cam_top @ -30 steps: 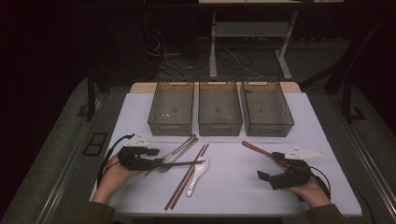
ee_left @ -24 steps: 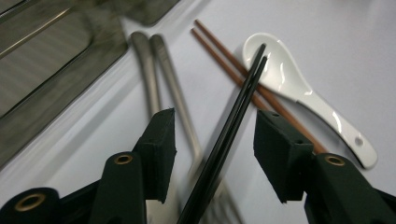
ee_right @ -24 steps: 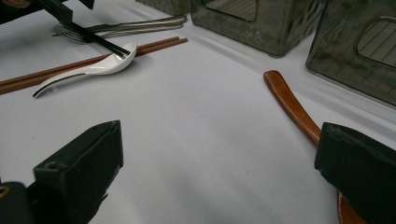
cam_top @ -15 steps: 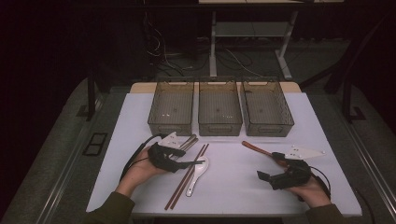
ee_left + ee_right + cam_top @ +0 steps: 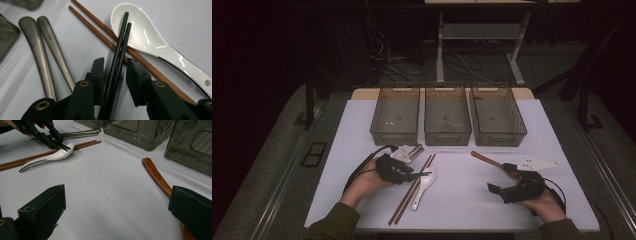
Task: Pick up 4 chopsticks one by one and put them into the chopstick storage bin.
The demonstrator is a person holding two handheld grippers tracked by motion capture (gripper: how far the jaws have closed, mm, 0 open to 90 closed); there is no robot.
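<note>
black chopsticks point(image 5: 117, 57) | between left tool point(image 5: 113, 72) jaws | jaws closing in

A fixed high camera looks forward and down across the white table point(image 5: 462, 200), taking in three smoky translucent plastic bins point(image 5: 447, 116) along its far edge. The left gripper view rides close above the tabletop, looking along its own black jaws at a glossy white ceramic soup spoon point(image 5: 150, 40) and a pair of reddish-brown wooden chopsticks point(image 5: 100, 31). The right gripper view sits low and looks across the table, catching the same spoon point(image 5: 50, 156) and chopsticks point(image 5: 82, 144) from farther off.
</note>
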